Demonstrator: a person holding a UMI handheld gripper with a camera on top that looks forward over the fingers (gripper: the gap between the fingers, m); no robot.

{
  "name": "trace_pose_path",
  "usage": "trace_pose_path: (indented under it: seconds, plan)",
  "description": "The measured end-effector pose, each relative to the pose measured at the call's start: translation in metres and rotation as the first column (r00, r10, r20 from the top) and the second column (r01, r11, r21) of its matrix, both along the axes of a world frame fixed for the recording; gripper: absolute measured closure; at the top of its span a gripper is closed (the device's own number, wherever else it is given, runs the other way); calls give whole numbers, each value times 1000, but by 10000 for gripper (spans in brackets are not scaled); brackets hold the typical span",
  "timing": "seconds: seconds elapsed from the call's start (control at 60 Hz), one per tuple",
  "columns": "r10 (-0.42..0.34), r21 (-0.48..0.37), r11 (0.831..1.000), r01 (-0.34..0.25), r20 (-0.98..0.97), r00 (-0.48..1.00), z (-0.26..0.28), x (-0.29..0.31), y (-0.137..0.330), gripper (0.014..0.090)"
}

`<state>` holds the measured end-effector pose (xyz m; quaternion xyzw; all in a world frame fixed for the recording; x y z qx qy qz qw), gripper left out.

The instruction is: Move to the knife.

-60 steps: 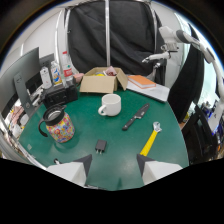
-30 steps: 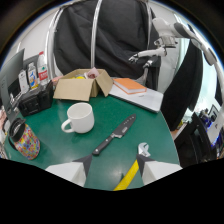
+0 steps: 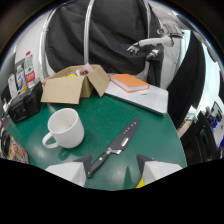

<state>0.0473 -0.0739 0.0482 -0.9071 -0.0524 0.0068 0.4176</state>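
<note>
A black knife (image 3: 116, 146) lies slanted on the green table (image 3: 150, 130). Its handle points toward me and its blade points away toward a white board. The handle end lies just ahead of my left fingertip (image 3: 75, 172). My gripper (image 3: 111, 172) is open, both white fingers spread wide with only the tabletop and the handle end between them. My right fingertip (image 3: 152, 170) is a little to the right of the handle.
A white mug (image 3: 64, 128) stands left of the knife. Beyond it is an open cardboard box (image 3: 70, 86). An orange book (image 3: 129, 82) lies on a white board (image 3: 142, 97) behind the blade. A black case (image 3: 22, 104) sits far left. A yellow object (image 3: 140, 183) peeks by my right finger.
The gripper has moved forward and to the right toward the knife. The knife and mug now look larger and closer, and the patterned mug has slid out to the left.
</note>
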Motion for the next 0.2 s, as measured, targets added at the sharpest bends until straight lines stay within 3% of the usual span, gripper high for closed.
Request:
trace_pose_path:
  seconds: [0.2]
  plan:
    - [6, -14, 1000, -6, 0, 1000, -3, -3, -2, 194]
